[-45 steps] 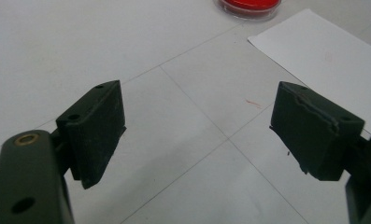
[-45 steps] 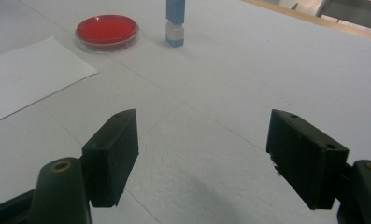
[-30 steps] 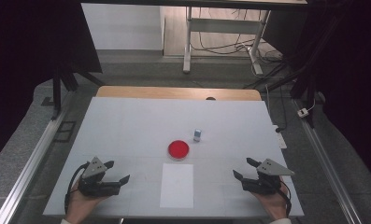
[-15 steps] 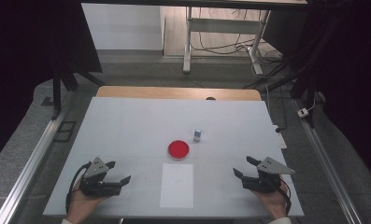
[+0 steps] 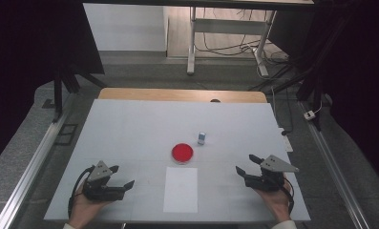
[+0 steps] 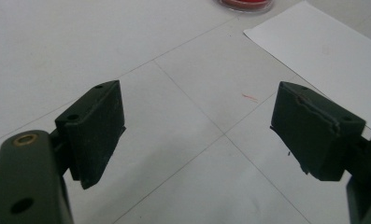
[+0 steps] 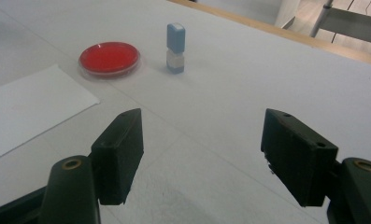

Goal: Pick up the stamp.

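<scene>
Both of your grippers rested low on the near part of the white table, wide apart. Left gripper: jaws spread, nothing between them but bare tabletop. Right gripper: jaws likewise spread and empty.

Things lay between and ahead of you. A white sheet of paper lay flat near the front edge, midway between your hands. Just beyond its far edge sat the red ink pad, round and shallow, close to the paper, though contact couldn't be told. A small blue-topped stamp stood upright a little farther back and to the right of the pad, apart from it.

Judging by the layout, the stamp was the thing to reach for, and your right gripper sat better placed; in the right gripper view the stamp stood ahead and left of its jaws. You'd have done well to approach level, straddle the body below the blue cap, and close gently, since it looked narrow and easy to tip. Your left gripper looked best placed to pin the paper.
</scene>
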Demonstrator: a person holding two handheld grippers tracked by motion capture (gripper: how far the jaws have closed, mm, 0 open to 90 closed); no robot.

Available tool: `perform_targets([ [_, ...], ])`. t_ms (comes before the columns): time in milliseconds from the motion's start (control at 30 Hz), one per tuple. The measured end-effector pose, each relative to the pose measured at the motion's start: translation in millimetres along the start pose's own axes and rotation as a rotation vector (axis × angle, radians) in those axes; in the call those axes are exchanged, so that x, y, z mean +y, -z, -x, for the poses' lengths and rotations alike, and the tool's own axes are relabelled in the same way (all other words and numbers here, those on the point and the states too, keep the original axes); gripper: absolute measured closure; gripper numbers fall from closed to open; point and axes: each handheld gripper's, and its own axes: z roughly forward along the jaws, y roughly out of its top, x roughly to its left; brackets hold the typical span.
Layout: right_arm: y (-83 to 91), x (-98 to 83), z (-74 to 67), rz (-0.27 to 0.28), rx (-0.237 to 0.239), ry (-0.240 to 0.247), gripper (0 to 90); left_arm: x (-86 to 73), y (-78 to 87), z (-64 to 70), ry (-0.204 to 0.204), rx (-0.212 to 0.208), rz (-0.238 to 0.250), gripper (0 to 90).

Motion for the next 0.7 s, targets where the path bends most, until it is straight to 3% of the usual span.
perform_targets([
  [700,-21.0,24.0,1.5,-0.001,0.026,0.014,30.3,-0.5,-1.0,-1.0,0.004,-0.008,-0.009,17.4],
])
